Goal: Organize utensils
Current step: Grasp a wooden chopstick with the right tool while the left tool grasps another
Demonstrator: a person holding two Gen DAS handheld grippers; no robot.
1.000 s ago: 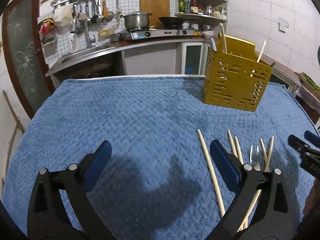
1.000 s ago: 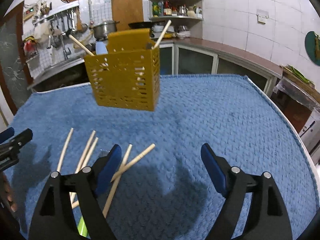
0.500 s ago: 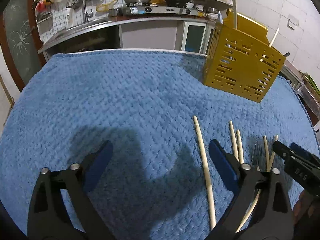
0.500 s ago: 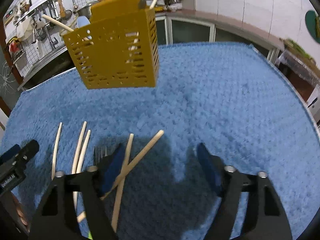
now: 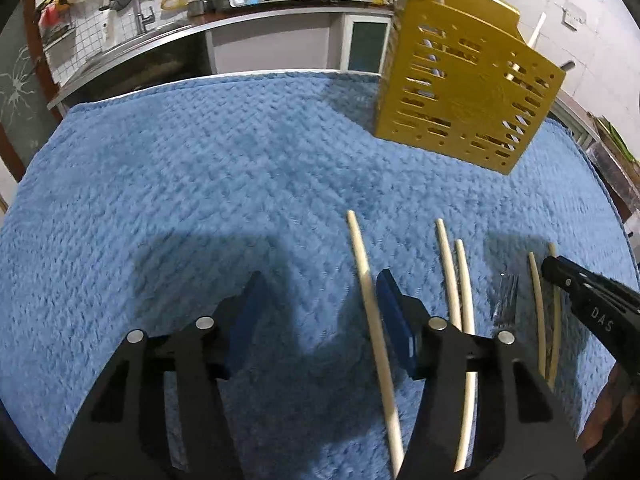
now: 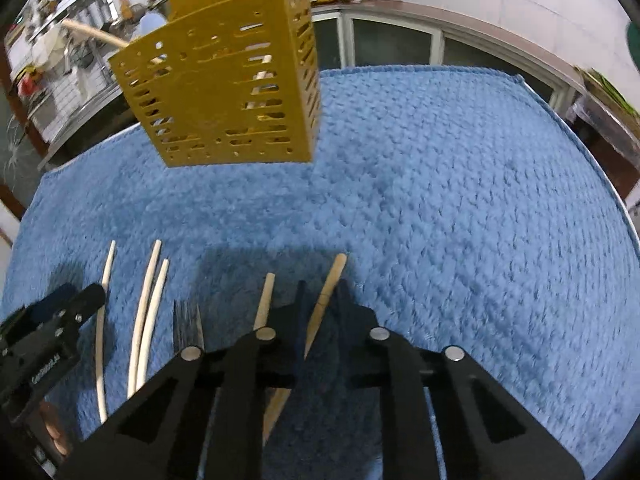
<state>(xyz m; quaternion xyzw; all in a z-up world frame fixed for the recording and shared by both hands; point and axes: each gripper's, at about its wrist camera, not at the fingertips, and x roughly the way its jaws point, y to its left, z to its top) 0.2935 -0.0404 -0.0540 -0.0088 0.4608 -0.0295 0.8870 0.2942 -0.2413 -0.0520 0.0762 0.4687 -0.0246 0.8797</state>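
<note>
Right gripper (image 6: 320,300): its jaws have just been closing from a wide spread a second ago and are now standing narrow around the rightmost chopstick (image 6: 326,300), which is running up between the blue pads; whether the pads are already pressing on it cannot be told.
Left gripper (image 5: 318,312): its jaws have just been closing too, now standing about half open over bare towel; the leftmost chopstick (image 5: 364,276) is lying between the pads, just beside the right pad, not pinched.
Loose utensils: more chopsticks (image 5: 452,280) and a fork (image 6: 187,320) are lying side by side on the blue towel (image 5: 200,184) between the two grippers, unmoved since the earlier frames.
Yellow caddy (image 6: 224,92): is standing at the far side of the towel, holding a few chopsticks upright; it is appearing higher and larger in both views than a second ago.
View change: both cameras are looking more steeply down at the towel than before.
</note>
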